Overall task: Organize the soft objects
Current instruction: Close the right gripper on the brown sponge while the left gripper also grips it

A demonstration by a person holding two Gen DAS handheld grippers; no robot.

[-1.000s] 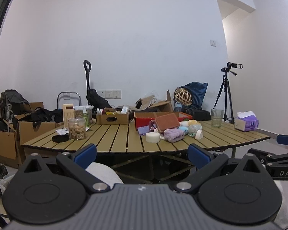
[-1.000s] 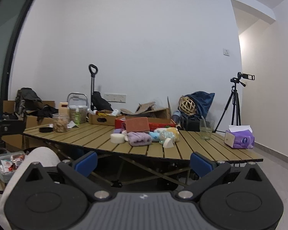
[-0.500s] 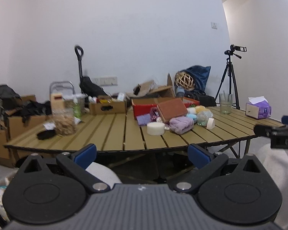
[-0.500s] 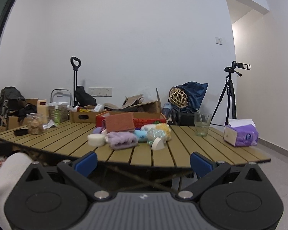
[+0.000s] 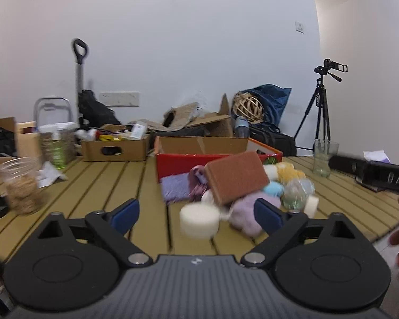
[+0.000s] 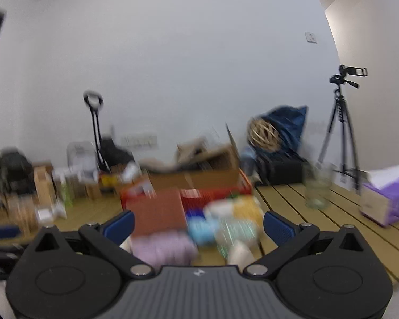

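Moved closer to the bench (image 5: 98,186); left gripper (image 5: 196,214) fingers spread, closing slightly, empty; white sponge (image 5: 199,219) straight ahead between them.

A heap of soft things lies just in front of the red box (image 5: 188,159): a rust-brown sponge block (image 5: 235,176) tilted on top, a white round sponge (image 5: 199,220) nearest, a lilac knit bundle (image 5: 246,214) beside it (pale blue and yellow balls behind), a purple cloth (image 5: 176,187) touching the box.
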